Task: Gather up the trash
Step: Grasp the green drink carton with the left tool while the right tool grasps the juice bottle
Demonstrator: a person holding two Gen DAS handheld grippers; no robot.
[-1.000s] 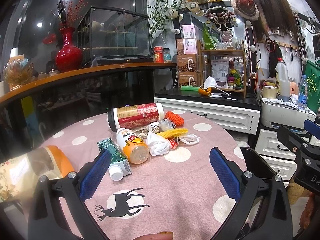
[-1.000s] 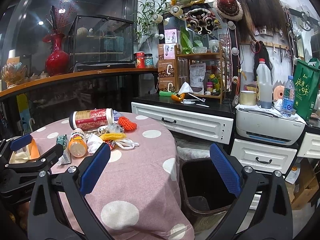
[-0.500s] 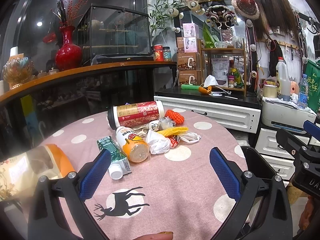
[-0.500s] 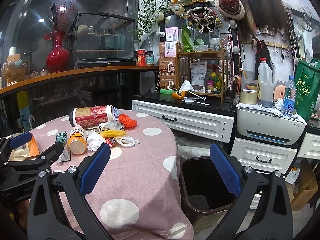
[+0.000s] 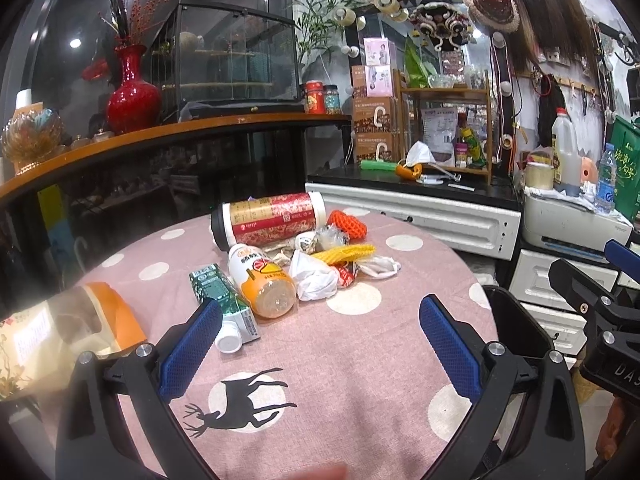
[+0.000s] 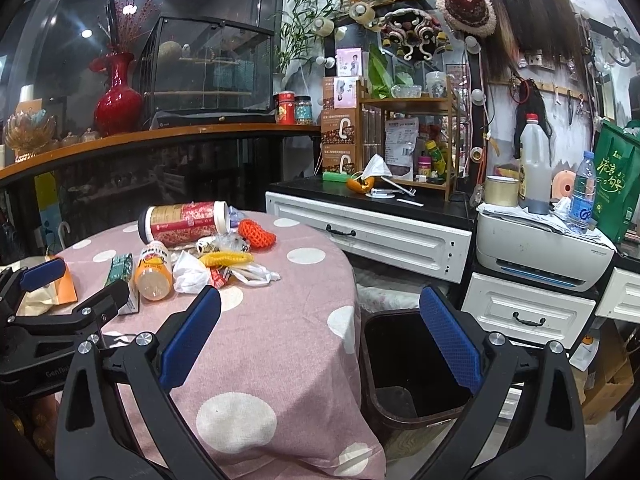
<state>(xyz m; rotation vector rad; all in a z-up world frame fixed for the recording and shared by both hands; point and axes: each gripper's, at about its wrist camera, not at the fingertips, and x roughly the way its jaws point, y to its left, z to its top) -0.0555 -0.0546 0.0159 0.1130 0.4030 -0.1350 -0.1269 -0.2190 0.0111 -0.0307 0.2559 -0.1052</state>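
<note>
While the trash lay heaped on the round pink polka-dot counter [image 5: 360, 360], both tongs hung back from it, spread wide and holding nothing. Taking the orange-capped juice bottle [image 5: 262, 280] as the marker: the green milk carton [image 5: 224, 300] touched its left side, the red-and-gold cylindrical canister [image 5: 268, 218] lay just behind it, and the crumpled white plastic bag [image 5: 314, 276] and yellow foam net [image 5: 344, 254] sat just to its right. The left tongs [image 5: 320, 344] hovered in front of the bottle. The right tongs [image 6: 320, 336] hung further right, over the counter edge beside the dark plastic bin [image 6: 404, 364]. Both the bottle and the canister looked likely to roll if nudged, and a careless sweep could have pushed them off the cloth short of the bin.
</note>
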